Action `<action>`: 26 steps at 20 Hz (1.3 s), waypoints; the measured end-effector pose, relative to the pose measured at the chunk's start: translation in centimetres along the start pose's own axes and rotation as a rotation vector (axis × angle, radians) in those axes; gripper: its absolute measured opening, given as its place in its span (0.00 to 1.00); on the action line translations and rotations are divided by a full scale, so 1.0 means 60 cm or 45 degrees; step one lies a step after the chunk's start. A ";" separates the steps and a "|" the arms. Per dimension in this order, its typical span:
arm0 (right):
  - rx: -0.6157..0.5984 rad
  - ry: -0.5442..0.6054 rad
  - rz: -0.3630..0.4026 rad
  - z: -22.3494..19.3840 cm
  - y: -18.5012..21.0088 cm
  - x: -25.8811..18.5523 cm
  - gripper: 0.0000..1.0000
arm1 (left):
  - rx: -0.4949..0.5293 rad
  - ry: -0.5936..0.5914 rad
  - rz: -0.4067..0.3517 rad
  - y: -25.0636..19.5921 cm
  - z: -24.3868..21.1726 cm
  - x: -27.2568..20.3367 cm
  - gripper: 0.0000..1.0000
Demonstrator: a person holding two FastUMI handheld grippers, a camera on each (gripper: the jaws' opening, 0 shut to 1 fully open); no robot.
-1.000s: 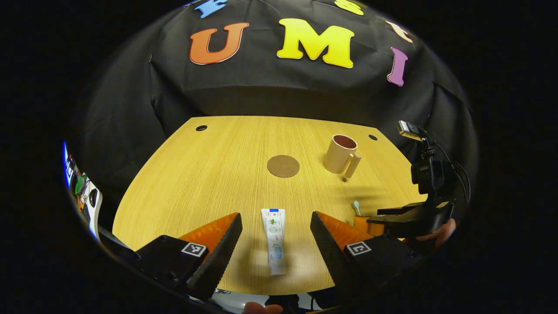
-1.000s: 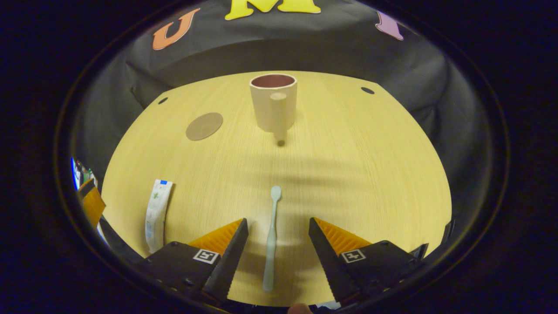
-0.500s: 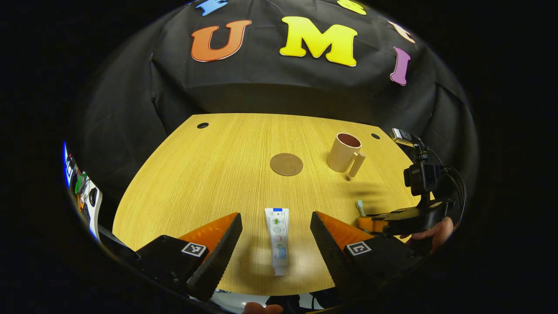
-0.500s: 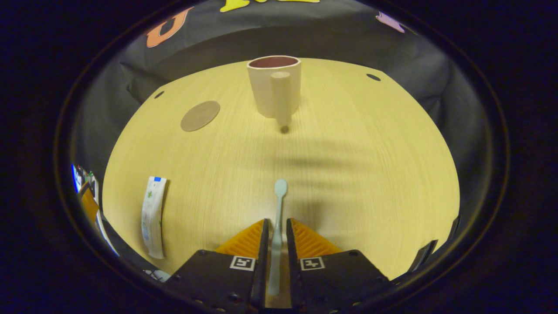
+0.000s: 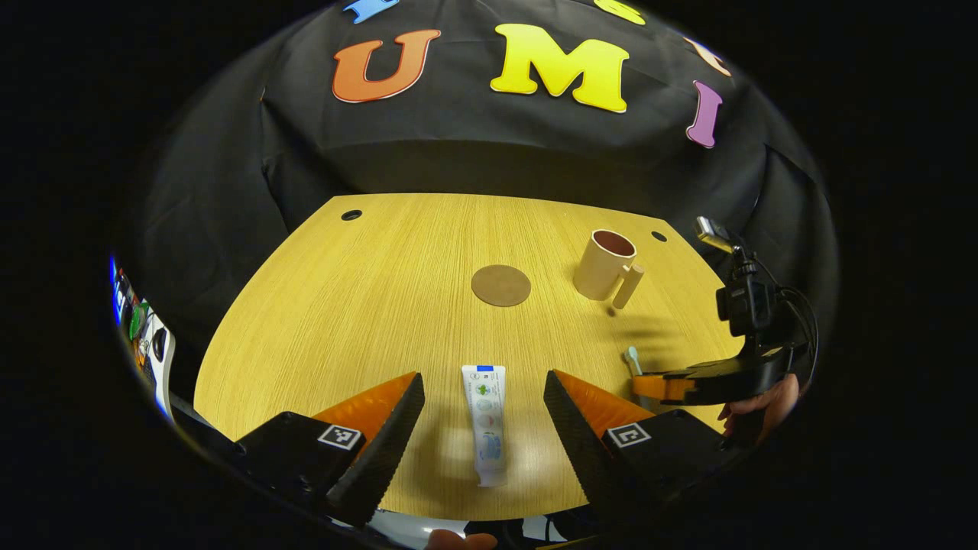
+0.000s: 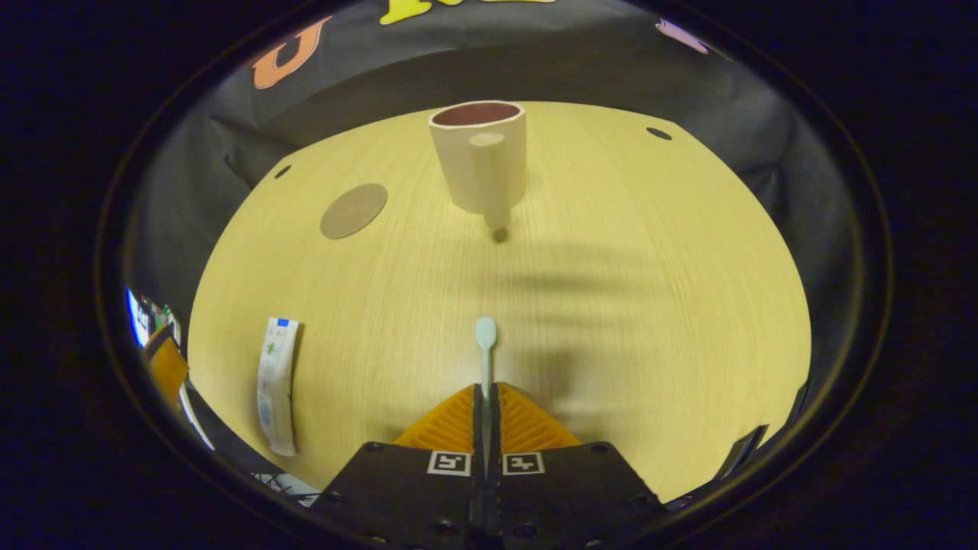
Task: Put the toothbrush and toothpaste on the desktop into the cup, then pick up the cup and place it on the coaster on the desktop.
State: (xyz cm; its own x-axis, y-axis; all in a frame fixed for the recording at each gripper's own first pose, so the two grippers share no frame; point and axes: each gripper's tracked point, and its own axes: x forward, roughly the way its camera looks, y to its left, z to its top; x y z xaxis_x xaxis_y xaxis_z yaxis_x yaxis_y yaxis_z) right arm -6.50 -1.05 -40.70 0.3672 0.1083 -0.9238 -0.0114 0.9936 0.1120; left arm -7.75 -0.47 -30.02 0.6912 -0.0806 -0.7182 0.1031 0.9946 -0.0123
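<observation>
Surface: pale wood surface (image 5: 367,305) against a black cloth wall, with small dark holes near its far corners.
Left tool (image 5: 484,409): fingers spread wide apart, gripping nothing, straddling the toothpaste without touching it.
Toothpaste (image 5: 486,422): white tube lying flat on the surface between the left tool's fingers; in the right gripper view it lies at the left edge (image 6: 275,382).
Coaster (image 5: 500,285): round brown disc, bare, left of the cup and apart from it.
Cup (image 5: 603,264): beige, upright, dark inside, well apart from the toothbrush.
Toothbrush (image 6: 484,347): handle clamped between the right tool's fingers, head pointing toward the cup.
Right tool (image 6: 486,405): closed tight on the toothbrush handle; a hand holds it at the right of the left gripper view (image 5: 657,386).
</observation>
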 end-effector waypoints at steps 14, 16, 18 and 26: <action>-0.024 -0.223 0.092 0.081 0.020 -0.113 0.00 | -0.024 0.211 0.026 0.008 -0.123 0.101 0.99; -0.026 -0.238 0.091 0.089 0.016 -0.120 0.00 | -0.026 0.222 0.029 0.003 -0.129 0.112 0.94; -0.027 -0.251 0.091 0.092 0.015 -0.128 0.00 | -0.018 0.240 0.026 -0.004 -0.136 0.121 0.90; -0.064 -0.351 0.086 0.129 0.006 -0.160 0.00 | 0.038 0.249 0.068 0.004 -0.132 0.137 0.61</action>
State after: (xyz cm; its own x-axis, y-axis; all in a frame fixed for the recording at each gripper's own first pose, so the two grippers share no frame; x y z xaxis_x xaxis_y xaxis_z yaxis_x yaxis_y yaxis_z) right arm -2.83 -1.98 -28.92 0.6026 0.1691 -0.7799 -0.0882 0.9854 0.1455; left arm -7.70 -0.36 -41.40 0.5445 -0.0105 -0.8387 0.0931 0.9945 0.0479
